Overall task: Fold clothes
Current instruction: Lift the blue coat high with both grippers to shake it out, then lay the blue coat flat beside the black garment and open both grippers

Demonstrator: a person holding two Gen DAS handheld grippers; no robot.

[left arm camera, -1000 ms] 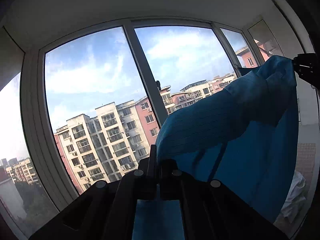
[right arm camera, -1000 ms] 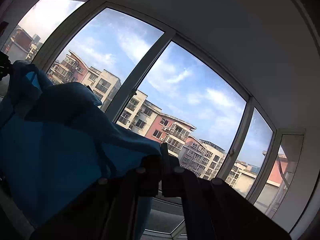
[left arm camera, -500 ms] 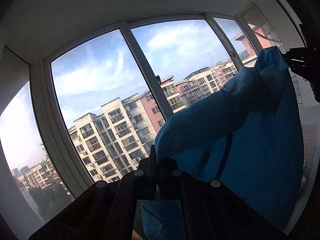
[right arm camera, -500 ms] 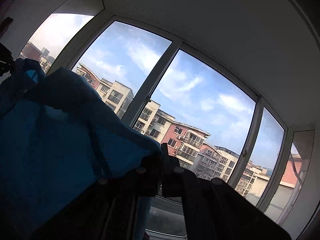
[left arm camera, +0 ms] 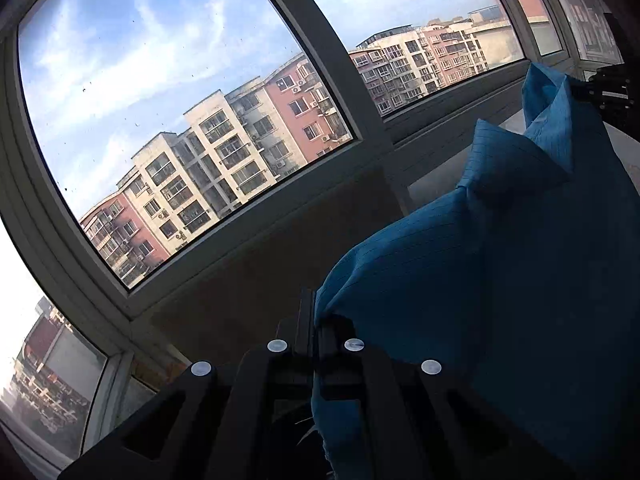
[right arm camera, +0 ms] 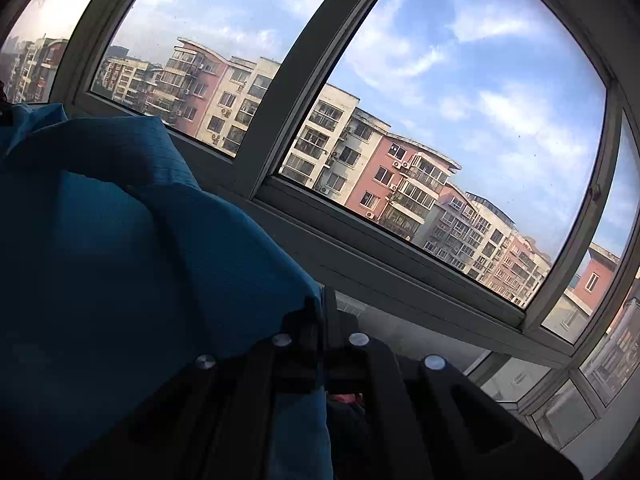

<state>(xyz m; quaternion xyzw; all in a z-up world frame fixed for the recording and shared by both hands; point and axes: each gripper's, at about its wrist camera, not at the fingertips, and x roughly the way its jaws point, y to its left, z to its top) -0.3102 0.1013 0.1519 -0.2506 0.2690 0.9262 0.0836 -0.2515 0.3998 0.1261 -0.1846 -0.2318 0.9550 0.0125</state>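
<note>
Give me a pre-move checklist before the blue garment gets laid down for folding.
1. Left hand-held gripper shut on the blue garment: ok.
2. Right hand-held gripper shut on the garment: ok.
3. Cloth between the two grips spread flat: not ok, it sags and bunches.
4. Surface below ready to take it: cannot tell, out of view.
5. Garment apart from the window frame: ok.

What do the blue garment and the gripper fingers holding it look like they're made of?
Blue garment: thin woven cloth, matte, with a fine pinstripe grid; it creases softly, possibly synthetic. Left gripper and right gripper fingers: matte black, probably plastic, with silver fasteners.
</note>
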